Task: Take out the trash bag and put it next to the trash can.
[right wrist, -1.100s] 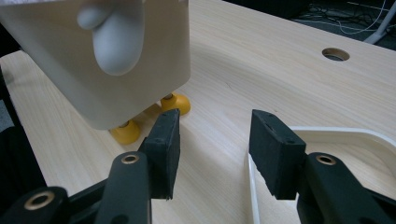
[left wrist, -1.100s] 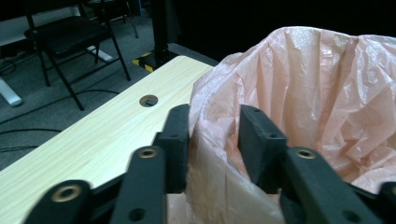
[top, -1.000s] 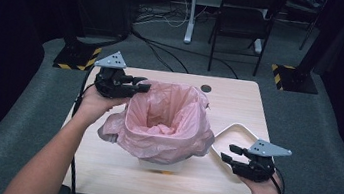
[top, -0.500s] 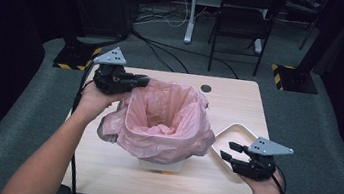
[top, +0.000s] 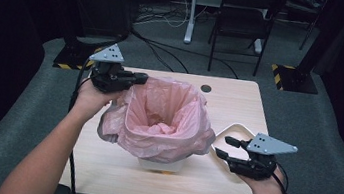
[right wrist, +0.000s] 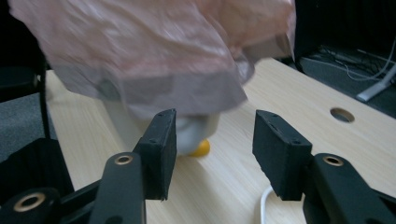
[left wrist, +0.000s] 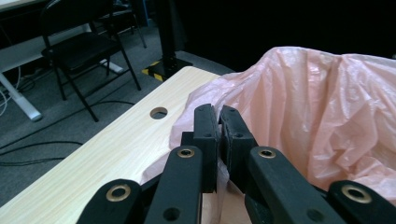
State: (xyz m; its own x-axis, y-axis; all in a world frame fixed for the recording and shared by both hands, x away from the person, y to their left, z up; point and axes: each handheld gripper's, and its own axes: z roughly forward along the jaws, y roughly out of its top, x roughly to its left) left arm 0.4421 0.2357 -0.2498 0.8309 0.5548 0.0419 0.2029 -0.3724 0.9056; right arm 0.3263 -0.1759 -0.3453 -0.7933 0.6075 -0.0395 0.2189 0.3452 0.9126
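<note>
Pink bin liner (top: 164, 121) draped over small white bin (top: 161, 163) mid-surface (top: 113, 180); far-left rim raised, near side sagging.
Left tongs (top: 138, 78) clamped on liner's rim.
Right tongs (top: 224, 147) agape, right of bin, holding nothing.
Judgement: liner seated, rim folding unfinished.

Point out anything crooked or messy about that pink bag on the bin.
The pink bag sits unevenly over the small white bin: its rim stands high at the far side, while the near side droops and bunches. The left gripper pinches the far-left rim; the right gripper is open, apart from it.
</note>
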